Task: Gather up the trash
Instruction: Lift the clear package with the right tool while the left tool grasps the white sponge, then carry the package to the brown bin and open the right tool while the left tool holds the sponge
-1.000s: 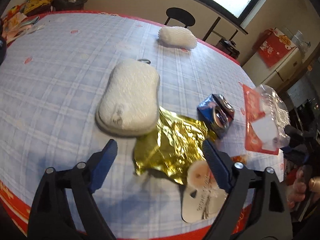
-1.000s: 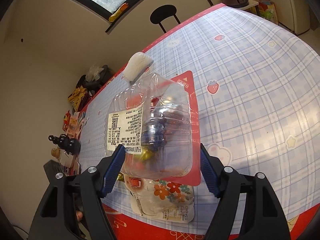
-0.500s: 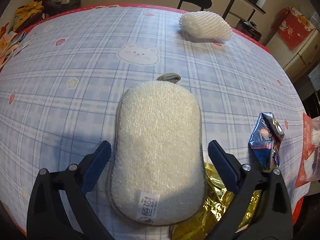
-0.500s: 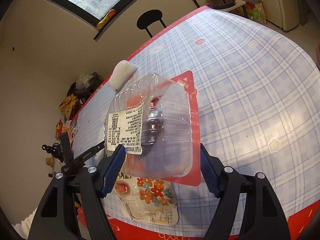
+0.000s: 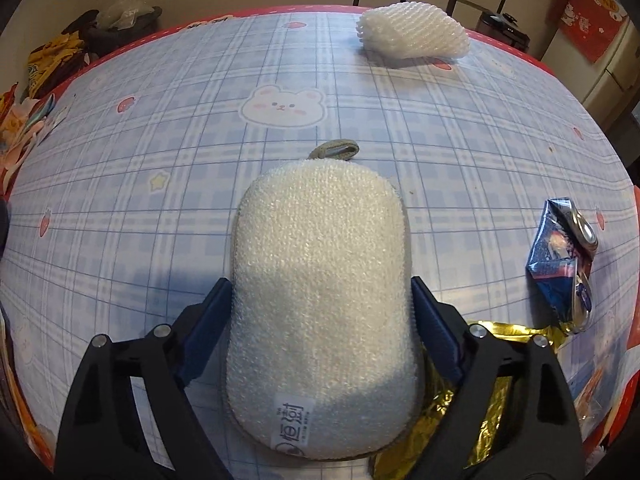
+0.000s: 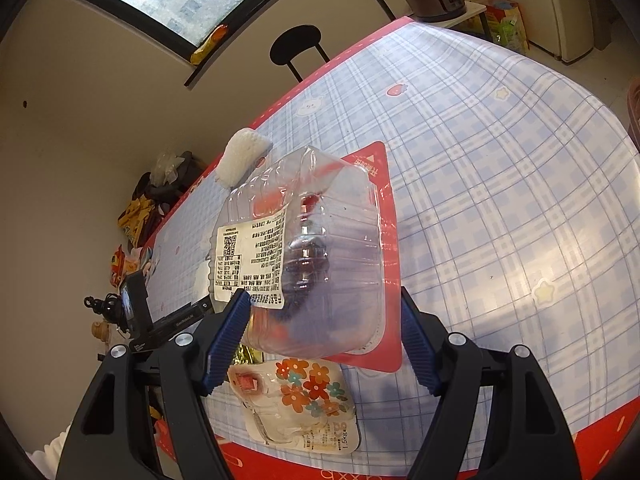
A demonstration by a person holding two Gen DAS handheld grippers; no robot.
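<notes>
My left gripper (image 5: pixel 320 320) is low over the table, its blue fingers on either side of a white scrubbing sponge (image 5: pixel 320 280) and touching its sides. A gold foil wrapper (image 5: pixel 472 408) lies under the sponge's right side. A crushed blue can (image 5: pixel 564 256) lies to the right. My right gripper (image 6: pixel 324 328) is shut on a clear plastic clamshell box with a red card and a white label (image 6: pixel 316 256), held above the table.
A white foam net sleeve (image 5: pixel 412 32) lies at the far edge of the checked tablecloth (image 5: pixel 160 160). A flowered plastic packet (image 6: pixel 304 408) lies near the front edge under the clamshell. Clutter sits beyond the table's left edge (image 5: pixel 48 64). A black chair (image 6: pixel 296 48) stands behind.
My left gripper has moved forward and down over the sponge, and its fingers have closed in from wide apart to the sponge's sides. My right gripper keeps holding the clamshell, slightly higher.
</notes>
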